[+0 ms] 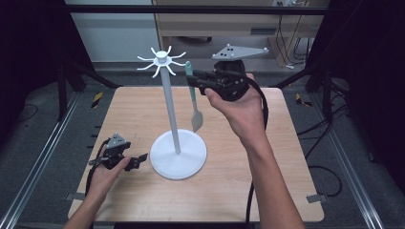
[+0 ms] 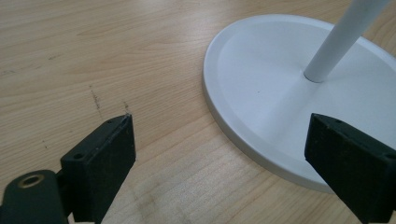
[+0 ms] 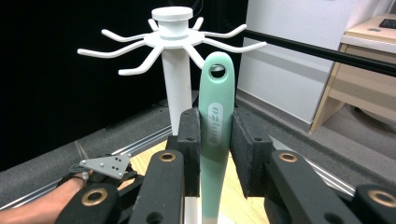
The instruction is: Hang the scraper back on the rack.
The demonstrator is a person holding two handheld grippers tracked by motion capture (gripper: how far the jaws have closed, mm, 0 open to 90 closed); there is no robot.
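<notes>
Right gripper [image 3: 215,154] jaws clamping green spatula [image 3: 215,116] upright beside white hook stand [image 1: 171,102], left gripper [image 1: 138,160] jaws wide on bench [image 1: 229,186]

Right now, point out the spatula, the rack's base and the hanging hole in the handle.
spatula [image 1: 197,119]: high view, on its grey blade.
rack's base [image 2: 261,70]: left gripper view, on the white disc's flat top.
hanging hole [image 3: 217,70]: right gripper view, at the green handle's upper end.
</notes>
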